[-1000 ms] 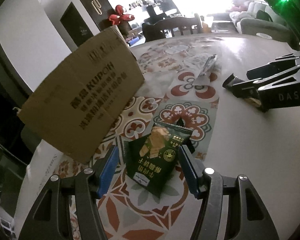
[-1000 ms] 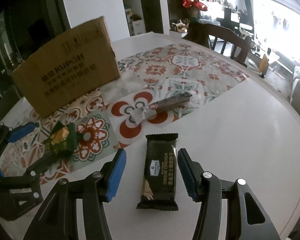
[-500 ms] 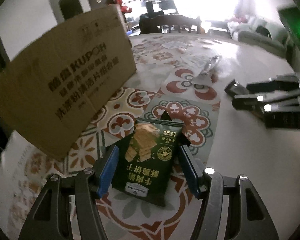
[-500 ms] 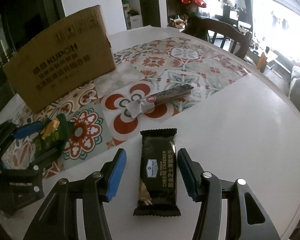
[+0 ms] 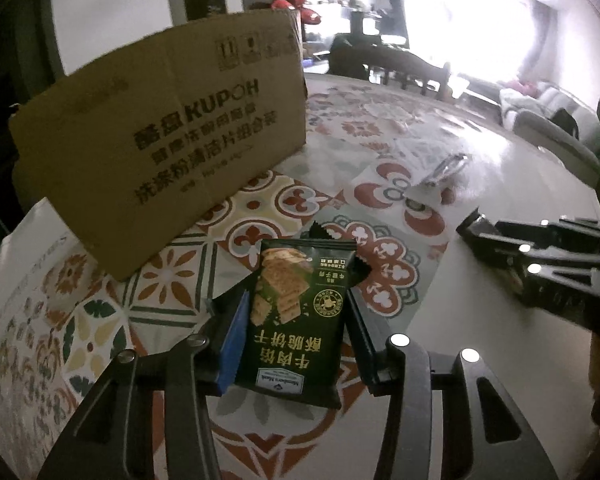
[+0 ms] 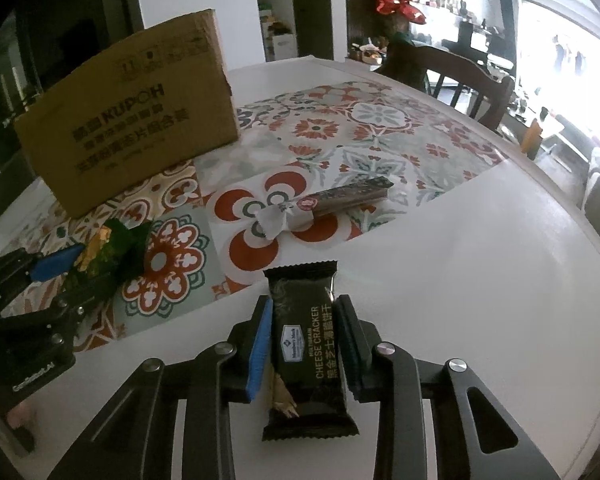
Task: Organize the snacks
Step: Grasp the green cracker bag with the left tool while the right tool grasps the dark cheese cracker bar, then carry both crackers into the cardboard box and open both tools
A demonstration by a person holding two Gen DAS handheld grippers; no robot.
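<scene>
A wooden chair [image 6: 456, 76] stands behind the round table [image 6: 480, 280]'s patterned mat [image 6: 380, 128]

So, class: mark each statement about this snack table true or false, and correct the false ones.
1. The left tongs have a green cracker packet between them. True.
2. The right tongs are around a red packet. False: it is a black cheese cracker packet.
3. The cardboard box stands on the patterned mat. True.
4. The long bar lies inside the box. False: it lies on the mat, apart from the box.
5. Both tongs are opening wide. False: both are closing on their packets.
</scene>
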